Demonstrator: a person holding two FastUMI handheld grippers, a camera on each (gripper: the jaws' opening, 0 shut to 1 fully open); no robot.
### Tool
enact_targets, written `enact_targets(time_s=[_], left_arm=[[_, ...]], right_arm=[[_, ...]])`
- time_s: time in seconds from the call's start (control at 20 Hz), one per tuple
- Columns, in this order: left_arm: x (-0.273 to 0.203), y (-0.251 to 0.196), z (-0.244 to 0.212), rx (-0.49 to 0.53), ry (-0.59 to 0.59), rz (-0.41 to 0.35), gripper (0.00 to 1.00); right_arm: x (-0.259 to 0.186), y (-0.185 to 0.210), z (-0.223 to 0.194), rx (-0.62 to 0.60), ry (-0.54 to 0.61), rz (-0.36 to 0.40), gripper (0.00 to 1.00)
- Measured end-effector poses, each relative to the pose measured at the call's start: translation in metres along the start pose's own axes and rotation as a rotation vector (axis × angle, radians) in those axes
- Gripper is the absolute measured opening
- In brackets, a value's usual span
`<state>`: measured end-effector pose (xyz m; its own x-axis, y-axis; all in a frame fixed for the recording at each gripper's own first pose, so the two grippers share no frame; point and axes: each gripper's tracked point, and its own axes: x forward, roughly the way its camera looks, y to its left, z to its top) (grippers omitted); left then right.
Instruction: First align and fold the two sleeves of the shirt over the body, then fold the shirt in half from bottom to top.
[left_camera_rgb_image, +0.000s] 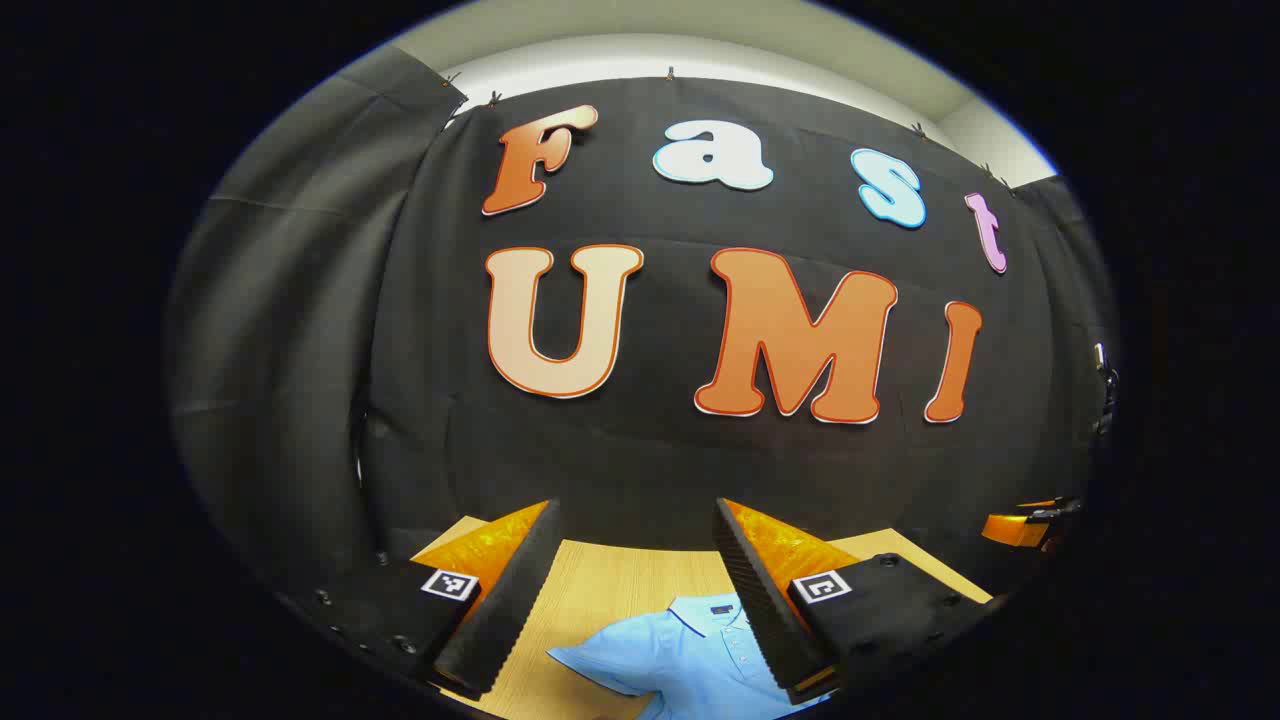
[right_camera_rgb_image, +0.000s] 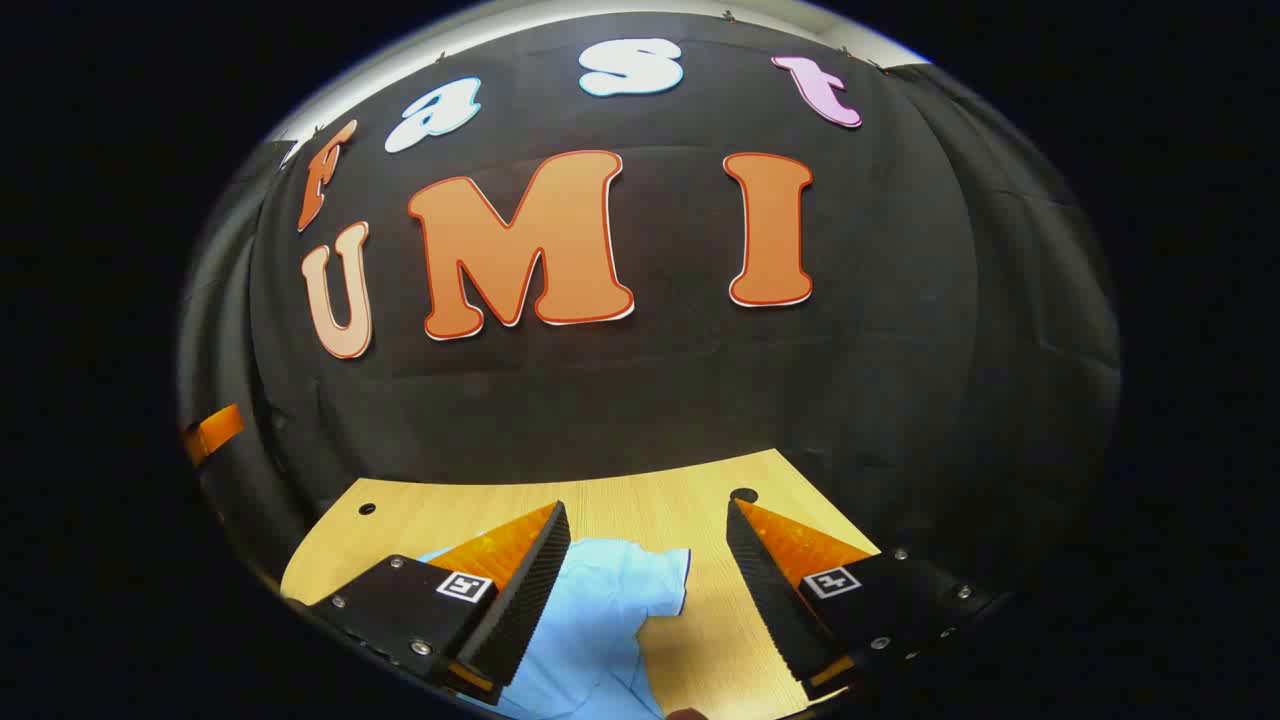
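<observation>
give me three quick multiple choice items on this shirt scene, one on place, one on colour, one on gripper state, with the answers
1. Where does the shirt lie?
A. on the wooden table
B. hung on the wall
C. on the floor

2. What colour is the shirt?
A. red
B. light blue
C. white

3. How stands the right hand-held gripper?
A. shut on a sleeve
B. shut on the collar
C. open, holding nothing

Answers:
1. A, the left gripper view shows it flat on the wood surface.
2. B, both views show light blue cloth.
3. C, in the right gripper view its fingers stand wide apart above the sleeve, with nothing between them.
</observation>
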<state>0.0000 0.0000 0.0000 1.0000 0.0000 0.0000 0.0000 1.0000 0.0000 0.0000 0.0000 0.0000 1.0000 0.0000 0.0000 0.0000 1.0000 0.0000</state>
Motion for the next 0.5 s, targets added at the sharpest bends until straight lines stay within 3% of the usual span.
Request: enact_targets(time_s=[0.5], left_arm=[[0.0017,0.0039,-0.0035,-0.002,0.011,0.008,0.98]], right_arm=[[0.003,-0.0027,-0.0044,0.004,0.018,-0.01,0.97]])
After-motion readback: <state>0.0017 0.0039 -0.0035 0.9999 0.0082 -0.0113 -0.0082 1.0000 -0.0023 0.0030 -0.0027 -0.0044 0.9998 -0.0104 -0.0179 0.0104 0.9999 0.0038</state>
